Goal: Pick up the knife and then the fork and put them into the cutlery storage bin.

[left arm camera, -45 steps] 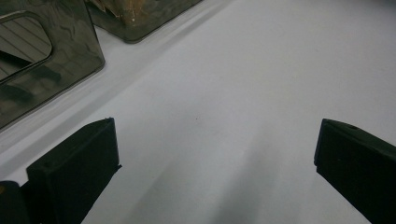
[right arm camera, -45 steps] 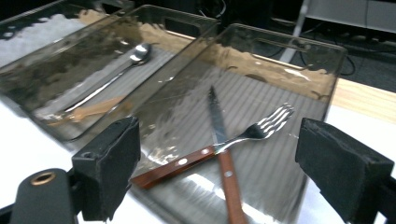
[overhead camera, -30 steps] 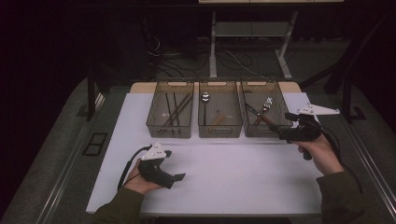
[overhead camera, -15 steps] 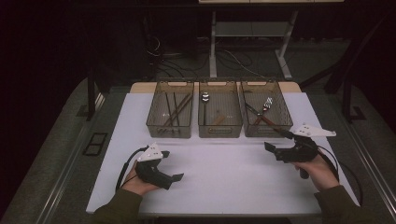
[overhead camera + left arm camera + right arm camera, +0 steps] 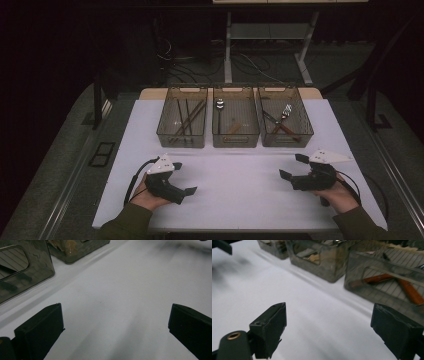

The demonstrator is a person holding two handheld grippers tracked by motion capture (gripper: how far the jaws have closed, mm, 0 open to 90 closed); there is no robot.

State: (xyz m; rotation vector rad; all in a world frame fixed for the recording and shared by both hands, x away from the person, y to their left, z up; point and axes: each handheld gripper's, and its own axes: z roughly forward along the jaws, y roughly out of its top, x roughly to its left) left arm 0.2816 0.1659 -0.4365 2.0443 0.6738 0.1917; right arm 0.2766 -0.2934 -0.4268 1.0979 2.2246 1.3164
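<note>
My left gripper rests low over the white table at the near left. It is open, and in the left gripper view only bare table lies between its jaws. At the near right my right gripper is open too, and bare table shows in its gap in the right gripper view. Three clear bins stand in a row at the back: the left bin holds dark sticks, the middle bin a spoon, and the right bin a fork and orange-handled pieces.
The bins sit well beyond both grippers, with open white table between them and the hands. Dark floor, cables and a desk frame lie past the table's far edge. A bin's corner shows at the upper left of the left gripper view.
My right gripper has drawn back from beside the right bin toward the near right of the table and dropped lower. The left gripper has barely moved.
</note>
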